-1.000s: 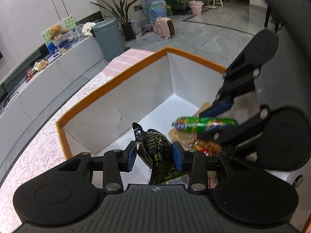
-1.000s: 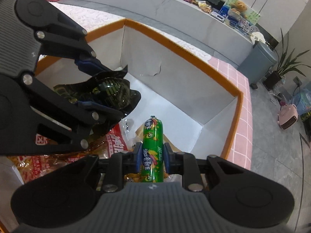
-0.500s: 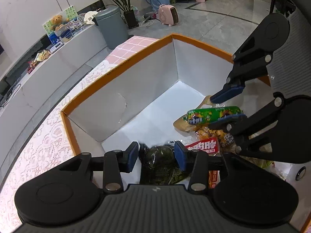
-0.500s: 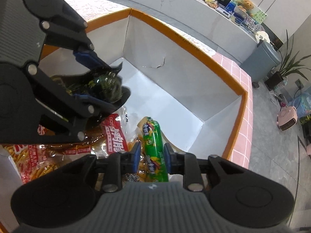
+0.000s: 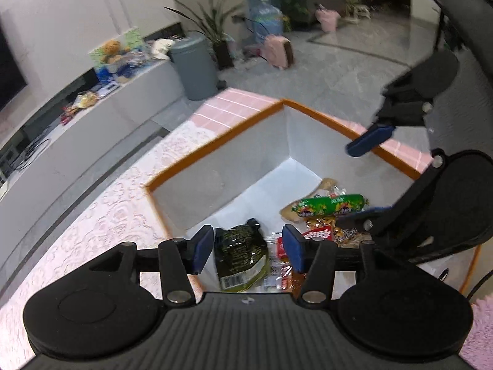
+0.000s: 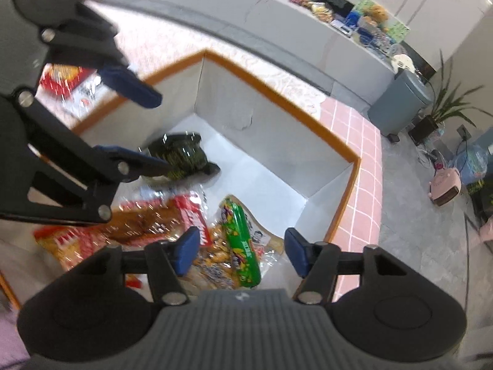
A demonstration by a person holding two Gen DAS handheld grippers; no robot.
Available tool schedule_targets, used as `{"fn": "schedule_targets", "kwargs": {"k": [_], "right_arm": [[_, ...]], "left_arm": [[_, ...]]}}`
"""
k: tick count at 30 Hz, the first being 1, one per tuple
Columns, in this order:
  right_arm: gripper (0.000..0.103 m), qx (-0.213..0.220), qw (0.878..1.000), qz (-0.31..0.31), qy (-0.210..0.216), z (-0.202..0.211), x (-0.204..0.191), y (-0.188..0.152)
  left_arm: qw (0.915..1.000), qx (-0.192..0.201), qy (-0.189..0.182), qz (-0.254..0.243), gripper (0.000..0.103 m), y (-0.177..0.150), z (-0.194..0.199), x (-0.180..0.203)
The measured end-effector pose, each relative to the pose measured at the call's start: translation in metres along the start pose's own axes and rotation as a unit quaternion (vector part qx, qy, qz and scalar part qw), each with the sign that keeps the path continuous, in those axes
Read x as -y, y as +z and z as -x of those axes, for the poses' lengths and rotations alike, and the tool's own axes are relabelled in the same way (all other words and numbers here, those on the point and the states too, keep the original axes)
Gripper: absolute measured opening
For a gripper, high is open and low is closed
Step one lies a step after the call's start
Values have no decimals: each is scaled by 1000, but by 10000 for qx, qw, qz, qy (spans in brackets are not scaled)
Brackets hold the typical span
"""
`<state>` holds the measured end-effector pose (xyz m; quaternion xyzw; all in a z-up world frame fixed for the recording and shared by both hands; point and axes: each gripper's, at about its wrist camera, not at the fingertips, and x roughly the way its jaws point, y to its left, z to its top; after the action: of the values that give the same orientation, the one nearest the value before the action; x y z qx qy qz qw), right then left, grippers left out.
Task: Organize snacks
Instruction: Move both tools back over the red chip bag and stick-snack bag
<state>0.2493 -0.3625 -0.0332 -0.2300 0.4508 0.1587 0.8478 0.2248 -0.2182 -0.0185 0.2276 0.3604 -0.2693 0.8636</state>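
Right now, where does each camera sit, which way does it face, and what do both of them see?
Left wrist: sits on the left gripper, looking down into the box at the dark green pouch; its own jaws are opening with nothing pressed between them, and the right gripper shows at the right.
Right wrist: sits on the right gripper, looking down at the green sausage; its jaws are opening clear of it, and the left gripper shows at the left.
Shared: box, pouch, sausage, grey bin.
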Motion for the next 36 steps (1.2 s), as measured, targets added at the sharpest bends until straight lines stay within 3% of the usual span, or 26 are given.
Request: {"fn": "schedule_targets", "kwargs": {"k": [5, 7, 20, 22, 26, 31, 36], "right_arm": [[73, 340, 9977, -585, -86, 21, -13, -5], [86, 521, 9953, -812, -109, 29, -22, -7], [92, 1704, 9744, -1442, -259, 79, -105, 3], [98, 1783, 9713, -1555, -232, 80, -120, 6], [98, 1891, 9673, -1679, -167, 78, -150, 14], [99, 2040, 9544, -2140, -403, 69, -187, 23], [100, 1915, 9519, -2385, -170, 50, -211, 28]], "left_arm": [[9978, 227, 89, 618, 62, -15, 29, -18], [9960, 302, 85, 842, 62, -22, 40, -26], [9792, 608, 652, 1821, 63, -99, 96, -69], [9762, 601, 765, 1936, 63, -113, 103, -79], [9686, 559, 942, 2233, 63, -137, 115, -98], [9609, 472, 1173, 2465, 65, -165, 123, -116], [9537, 407, 1191, 2731, 65, -194, 125, -129]]}}
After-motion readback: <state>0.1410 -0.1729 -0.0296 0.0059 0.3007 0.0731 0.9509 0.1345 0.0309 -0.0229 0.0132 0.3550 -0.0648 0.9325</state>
